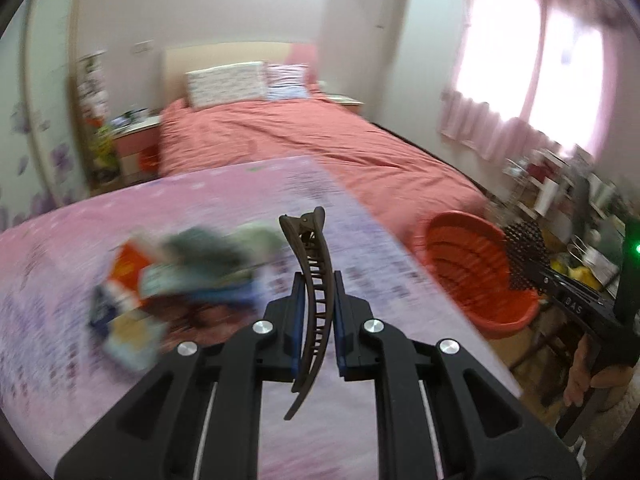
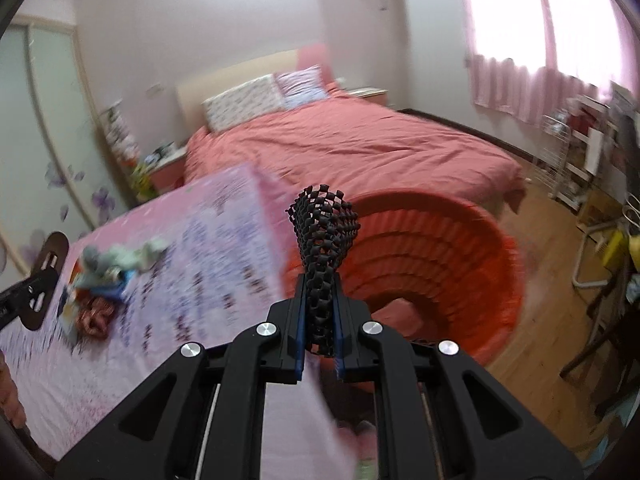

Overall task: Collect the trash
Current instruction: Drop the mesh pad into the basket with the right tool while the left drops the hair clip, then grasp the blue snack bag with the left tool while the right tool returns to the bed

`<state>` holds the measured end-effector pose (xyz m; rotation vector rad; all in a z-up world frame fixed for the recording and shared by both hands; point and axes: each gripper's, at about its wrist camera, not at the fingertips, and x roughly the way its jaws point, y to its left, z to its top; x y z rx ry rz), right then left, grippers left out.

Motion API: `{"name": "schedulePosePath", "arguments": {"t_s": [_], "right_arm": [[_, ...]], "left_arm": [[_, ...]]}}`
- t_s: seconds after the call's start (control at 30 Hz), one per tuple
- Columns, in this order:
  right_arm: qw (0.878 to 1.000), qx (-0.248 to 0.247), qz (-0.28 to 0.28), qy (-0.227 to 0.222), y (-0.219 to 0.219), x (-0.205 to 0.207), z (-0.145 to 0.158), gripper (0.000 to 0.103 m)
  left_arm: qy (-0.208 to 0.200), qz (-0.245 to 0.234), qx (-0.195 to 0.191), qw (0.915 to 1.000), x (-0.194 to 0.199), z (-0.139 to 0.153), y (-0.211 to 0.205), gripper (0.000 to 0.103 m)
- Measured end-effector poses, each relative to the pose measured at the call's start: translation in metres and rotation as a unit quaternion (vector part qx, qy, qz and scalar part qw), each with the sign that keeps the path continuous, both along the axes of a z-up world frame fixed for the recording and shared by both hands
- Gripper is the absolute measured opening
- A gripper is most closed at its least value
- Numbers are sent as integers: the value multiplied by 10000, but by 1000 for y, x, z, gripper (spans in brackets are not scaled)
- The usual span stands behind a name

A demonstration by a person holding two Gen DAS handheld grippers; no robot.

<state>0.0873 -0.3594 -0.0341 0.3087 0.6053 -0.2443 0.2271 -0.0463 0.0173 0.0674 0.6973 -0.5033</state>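
Trash lies in a small pile [image 1: 160,280] on the pink-covered bench [image 1: 360,248], at about ten o'clock from our left gripper [image 1: 316,320]; it is blurred, so we cannot name each piece. We hold two items already. The left gripper pinches a brown hair clip [image 1: 310,280] near its middle, so it hangs steady. The right gripper [image 2: 320,320] is pressed on a black mesh piece [image 2: 322,248], lifted above the bench edge. The red basket [image 2: 460,264] stands on the floor at one o'clock from the right gripper. We judge that both items will go there.
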Motion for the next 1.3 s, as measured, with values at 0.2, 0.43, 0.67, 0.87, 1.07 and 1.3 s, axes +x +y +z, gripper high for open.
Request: {"name": "schedulePosePath", "arguments": {"t_s": [0.2, 0.43, 0.67, 0.87, 1.07, 1.3], "right_arm": [[9980, 284, -551, -106, -46, -11, -5, 11], [9957, 502, -765, -113, -74, 0, -18, 11], [9942, 694, -786, -229, -98, 14, -26, 11], [9947, 756, -689, -95, -105, 20, -42, 30], [9945, 725, -754, -4, -102, 12, -45, 54], [9973, 346, -646, 26, -77, 13, -31, 56]], "left_arm": [[-98, -938, 60, 9955, -1, -4, -97, 13], [134, -1549, -3, 9878, 10, -26, -190, 14], [307, -1740, 136, 9842, 24, -55, -242, 14], [408, -1542, 347, 9866, 36, -78, -255, 42], [342, -1226, 466, 9908, 44, -78, -227, 48], [203, -667, 548, 9961, 28, -64, -152, 61]]}}
